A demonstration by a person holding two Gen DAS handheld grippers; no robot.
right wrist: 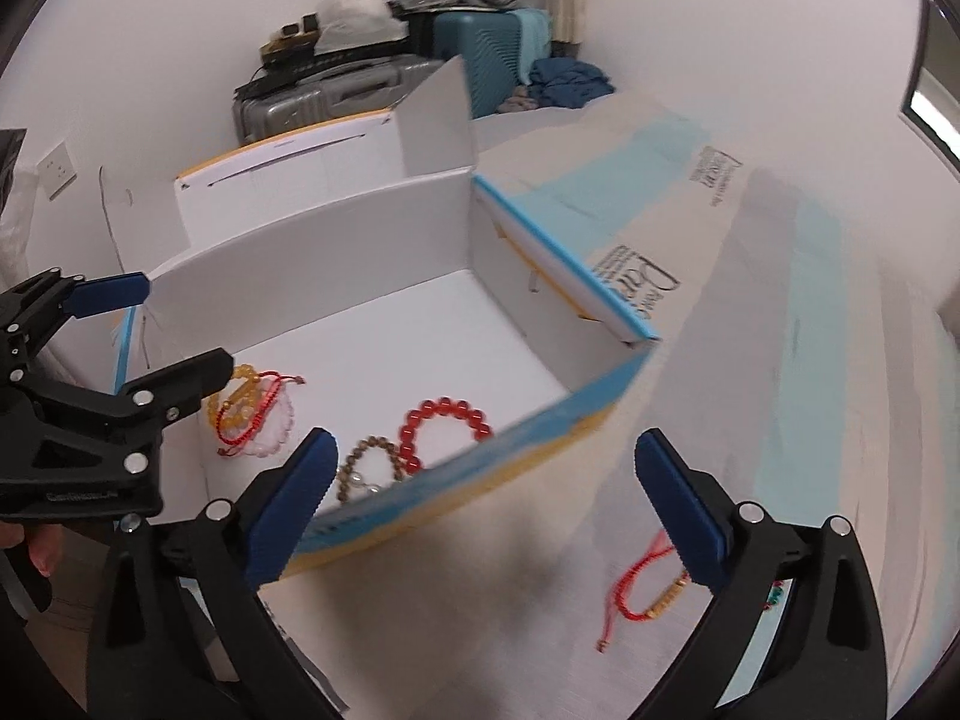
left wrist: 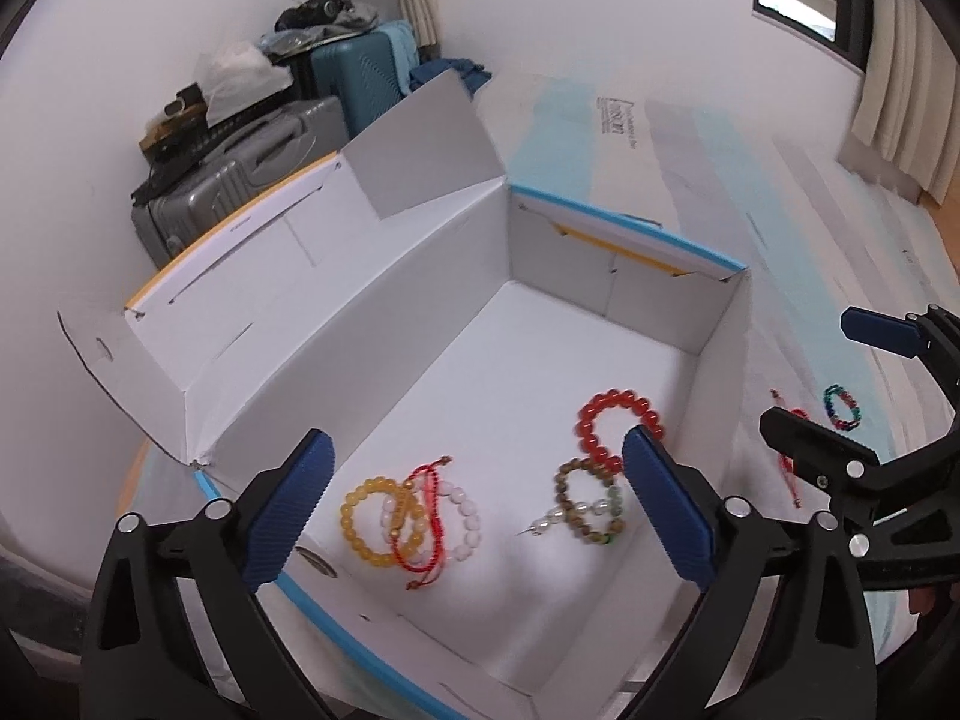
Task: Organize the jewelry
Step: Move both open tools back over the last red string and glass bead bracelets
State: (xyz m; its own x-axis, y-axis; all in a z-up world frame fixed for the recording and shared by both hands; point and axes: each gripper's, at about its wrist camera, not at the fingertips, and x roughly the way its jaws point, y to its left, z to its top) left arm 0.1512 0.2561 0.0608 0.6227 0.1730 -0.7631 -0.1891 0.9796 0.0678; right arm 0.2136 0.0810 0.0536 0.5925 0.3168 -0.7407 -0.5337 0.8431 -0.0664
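- Open white box with blue-edged rim holds the sorted jewelry on its floor.
- Inside, near corner: yellow bead bracelet, pale pink bead bracelet and a red cord bracelet lie overlapped, touching one another.
- Inside, toward the other side wall: red bead bracelet touches a brown bead bracelet; a short string of white pearls crosses the brown one.
- Outside the box, on the printed white-and-blue surface: a second red cord bracelet with gold beads, lying loose; just beside it a multicolour bead bracelet, mostly hidden in the right wrist view.
- Left gripper hovers over the box; fingers spread wide, nothing held.
- Right gripper sits over the box's near wall and the surface outside; fingers spread wide, nothing held; the loose red cord lies just by its right finger.
- Background: grey and teal suitcases against the wall, curtain at the window.
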